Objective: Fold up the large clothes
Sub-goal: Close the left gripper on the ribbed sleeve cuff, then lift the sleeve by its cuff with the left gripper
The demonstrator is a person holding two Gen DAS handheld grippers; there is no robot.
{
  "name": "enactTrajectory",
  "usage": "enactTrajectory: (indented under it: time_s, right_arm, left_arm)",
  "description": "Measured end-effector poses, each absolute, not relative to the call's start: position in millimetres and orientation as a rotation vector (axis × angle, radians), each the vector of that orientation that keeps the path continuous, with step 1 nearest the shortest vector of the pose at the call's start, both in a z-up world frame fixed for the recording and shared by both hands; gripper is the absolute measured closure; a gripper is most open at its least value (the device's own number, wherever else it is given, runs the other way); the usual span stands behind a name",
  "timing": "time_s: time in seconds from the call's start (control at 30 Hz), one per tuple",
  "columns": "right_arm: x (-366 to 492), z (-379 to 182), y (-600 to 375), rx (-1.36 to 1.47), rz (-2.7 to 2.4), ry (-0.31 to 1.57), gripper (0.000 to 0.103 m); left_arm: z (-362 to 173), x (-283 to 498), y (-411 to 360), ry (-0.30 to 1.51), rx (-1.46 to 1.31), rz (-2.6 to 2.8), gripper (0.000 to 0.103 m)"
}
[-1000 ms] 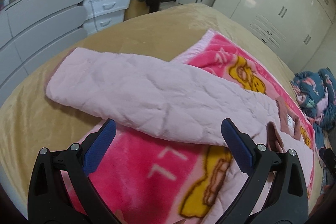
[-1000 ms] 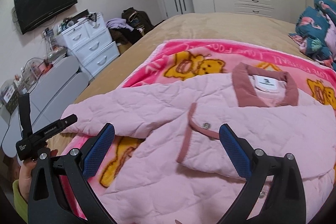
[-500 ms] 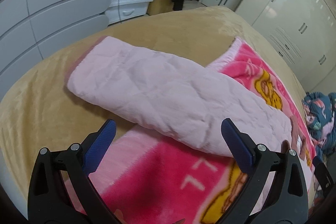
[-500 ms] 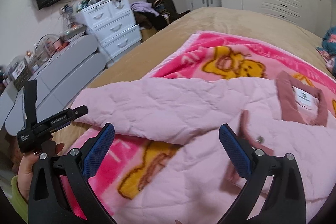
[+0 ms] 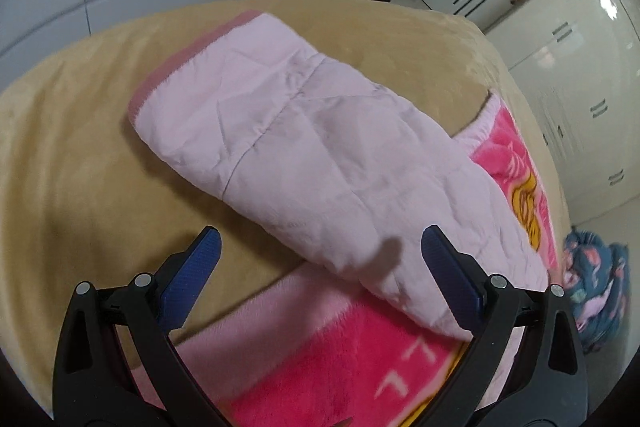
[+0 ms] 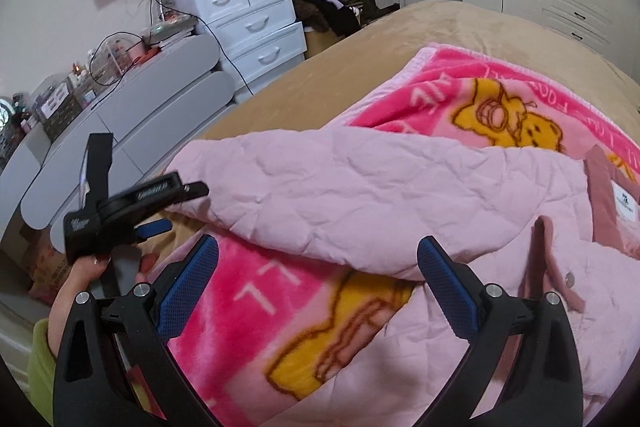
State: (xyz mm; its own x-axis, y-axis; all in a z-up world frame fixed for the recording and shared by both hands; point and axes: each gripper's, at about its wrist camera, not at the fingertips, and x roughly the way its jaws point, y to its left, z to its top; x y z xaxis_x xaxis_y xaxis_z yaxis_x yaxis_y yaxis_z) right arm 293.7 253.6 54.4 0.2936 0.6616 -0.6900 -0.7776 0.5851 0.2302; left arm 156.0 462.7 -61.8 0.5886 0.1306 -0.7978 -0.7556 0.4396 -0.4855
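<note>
Left wrist view: left gripper (image 5: 320,247) at bottom of frame, jaws spread wide, nothing between them, blue pads clear of the fabric. Pale pink quilted jacket (image 5: 320,155) sleeve runs from centre-left to lower right, its darker pink cuff (image 5: 188,55) at upper left on the tan bedspread (image 5: 80,147). Pink cartoon blanket (image 5: 340,359) under the sleeve, bottom centre.

Right wrist view: the person's hand (image 6: 100,267) at lower left holds the other gripper near the sleeve end. Right gripper (image 6: 318,253) bottom centre, jaws wide apart, holding nothing, above blanket and jacket body. Jacket collar with label (image 6: 624,203) at right edge. White drawer unit (image 6: 256,23) upper centre-left.
</note>
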Motion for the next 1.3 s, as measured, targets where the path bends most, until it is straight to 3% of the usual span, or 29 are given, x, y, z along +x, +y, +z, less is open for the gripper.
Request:
enactTrajectory:
  time_s: [0.33,0.37,0.4,0.43,0.5,0.6,0.97,1.3]
  right_arm:
    - [308.7,38.6,204.6,-0.079,0.878,0.872,0.004]
    - [311.0,38.3,197.0,-0.068,0.869,0.872,0.004]
    - [312.8,38.0,190.0,-0.055,0.858,0.872,0.004]
    - [314.8,38.0,181.1,-0.04,0.844,0.872,0.004]
    - [317.7,38.6,164.8,-0.013,0.819,0.867,0.004]
    - [320.1,38.7,135.1,0.039,0.775,0.864,0.004]
    - [311.5,36.8,33.0,0.174,0.626,0.866,0.004]
    - [300.4,44.3,-40.3,0.22,0.523,0.842,0.004]
  left_arm:
    - [-88.4,151.1,486.9,0.603,-1.141,0.594,0.013]
    - [-87.6,151.1,487.6,0.592,-1.131,0.594,0.034]
    - [-87.3,149.2,488.0,0.591,-1.121,0.613,0.046]
    - [-87.7,148.1,487.4,0.581,-1.123,0.611,0.05]
    - [-82.3,144.3,487.7,0.53,-1.134,0.584,0.079]
    - [-55.4,144.7,480.0,0.479,-1.06,0.567,0.088]
    - [56.6,148.6,403.1,0.265,-0.742,0.443,0.093]
    - [102.2,165.6,329.4,0.226,-0.636,0.316,0.094]
